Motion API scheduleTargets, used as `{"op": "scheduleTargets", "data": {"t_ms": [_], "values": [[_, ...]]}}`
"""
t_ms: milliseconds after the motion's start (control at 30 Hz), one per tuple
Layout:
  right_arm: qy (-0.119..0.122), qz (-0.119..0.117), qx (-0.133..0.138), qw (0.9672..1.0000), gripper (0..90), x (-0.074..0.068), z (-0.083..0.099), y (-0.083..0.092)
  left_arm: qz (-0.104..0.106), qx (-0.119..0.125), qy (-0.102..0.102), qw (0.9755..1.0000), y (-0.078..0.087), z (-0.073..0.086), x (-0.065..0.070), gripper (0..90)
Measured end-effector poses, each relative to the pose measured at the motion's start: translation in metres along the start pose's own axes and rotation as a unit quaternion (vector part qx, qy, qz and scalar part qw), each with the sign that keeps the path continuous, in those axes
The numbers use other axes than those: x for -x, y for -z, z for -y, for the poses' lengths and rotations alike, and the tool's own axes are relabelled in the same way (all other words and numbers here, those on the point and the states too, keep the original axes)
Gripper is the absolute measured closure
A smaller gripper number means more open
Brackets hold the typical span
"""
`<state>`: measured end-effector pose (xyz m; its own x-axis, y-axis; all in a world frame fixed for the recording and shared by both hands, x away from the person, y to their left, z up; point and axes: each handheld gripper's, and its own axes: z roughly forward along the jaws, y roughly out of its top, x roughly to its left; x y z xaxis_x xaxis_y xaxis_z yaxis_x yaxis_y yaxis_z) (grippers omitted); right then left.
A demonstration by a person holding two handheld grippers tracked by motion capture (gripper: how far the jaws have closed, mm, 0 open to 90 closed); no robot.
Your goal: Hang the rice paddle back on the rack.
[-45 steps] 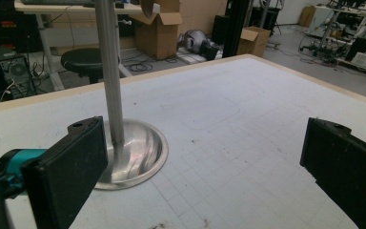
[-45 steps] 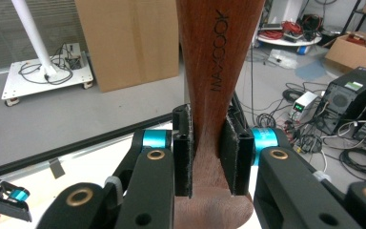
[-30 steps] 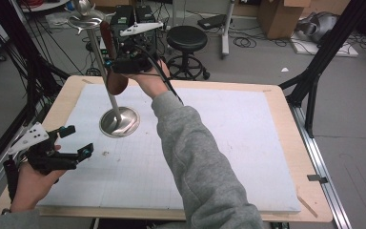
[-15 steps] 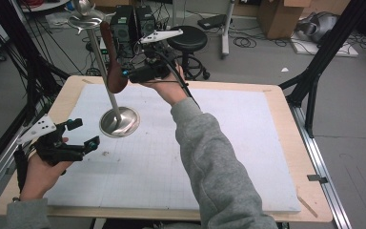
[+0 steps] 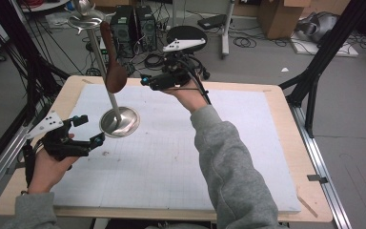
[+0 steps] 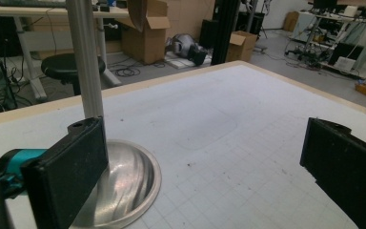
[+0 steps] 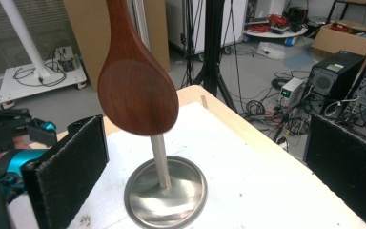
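White gridded mat (image 5: 171,157) is covering a wooden table (image 5: 286,102), centre of the high view. Room behind is cluttered: black stool (image 5: 186,36) top centre, computer towers (image 5: 133,24) beside it, cardboard boxes (image 5: 276,14) upper right, cables trailing over the grey floor.

Metal stand (image 5: 119,121) is sitting on the mat left of centre, round base down, pole rising toward the upper left. A wooden spoon (image 5: 112,62) is hanging on it, long axis near vertical, bowl pointing down, well above the base.

Left gripper (image 5: 88,131) is hovering low at the left edge, jaws spread wide, nothing between them. Right gripper (image 5: 145,82) is hovering at top centre, aiming left at the spoon, jaws also apart and empty.

Right gripper view is showing the spoon bowl (image 7: 136,90) close up in front of the pole; left gripper view is catching the base (image 6: 124,191) and lower pole at lower left.
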<state>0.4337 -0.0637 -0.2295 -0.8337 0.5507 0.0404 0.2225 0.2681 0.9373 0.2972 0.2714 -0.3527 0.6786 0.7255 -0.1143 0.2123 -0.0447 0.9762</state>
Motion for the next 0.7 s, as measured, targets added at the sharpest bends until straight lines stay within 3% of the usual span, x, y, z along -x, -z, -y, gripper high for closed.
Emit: {"op": "scheduleTargets", "data": {"t_ms": [367,700], "values": [[-0.002,-0.005,0.012,0.9999,0.0,0.008,0.021,0.023,-0.001,0.005,-0.001,1.0000,0.001,-0.004,-0.003,2.5],[-0.013,0.003,0.024,0.9996,0.0,0.021,0.050,0.053,-0.016,0.022,0.010,0.9996,0.011,-0.006,-0.014,2.5]]}}
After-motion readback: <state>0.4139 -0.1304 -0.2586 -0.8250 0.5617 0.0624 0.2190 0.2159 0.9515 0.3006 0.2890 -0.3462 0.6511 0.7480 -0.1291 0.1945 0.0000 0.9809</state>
